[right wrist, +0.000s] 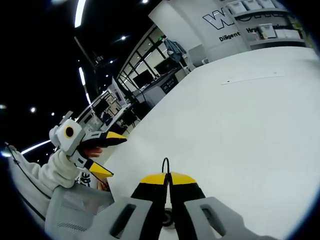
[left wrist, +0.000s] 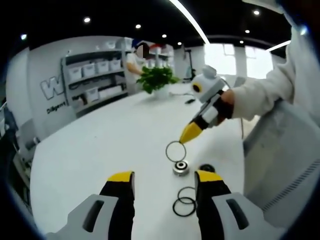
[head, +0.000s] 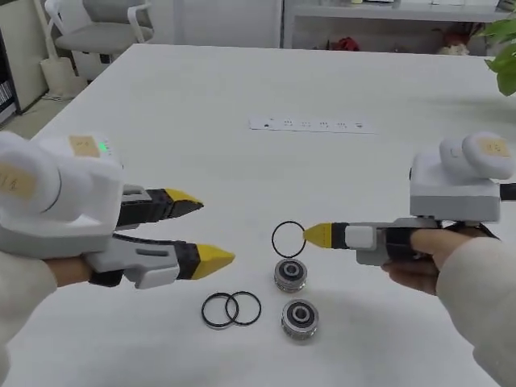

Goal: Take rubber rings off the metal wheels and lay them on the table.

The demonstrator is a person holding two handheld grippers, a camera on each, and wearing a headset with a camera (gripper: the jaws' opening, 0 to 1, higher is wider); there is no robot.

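Head view, nearest first: two overlapping rubber rings [head: 231, 310] lie on the counter [head: 201, 121] beside two metal wheels [head: 300, 318]. Just beyond the farther wheel, the right gripper [head: 308, 235] has its fingers clamped on a third ring [head: 289, 239]. The left gripper [head: 216, 231] holds its fingers apart.

Bright, even overhead light washes the white table [head: 242, 97], and shadows on it are soft. In both gripper views the ceiling strip lights [left wrist: 190, 21] glare and edges bend strongly.
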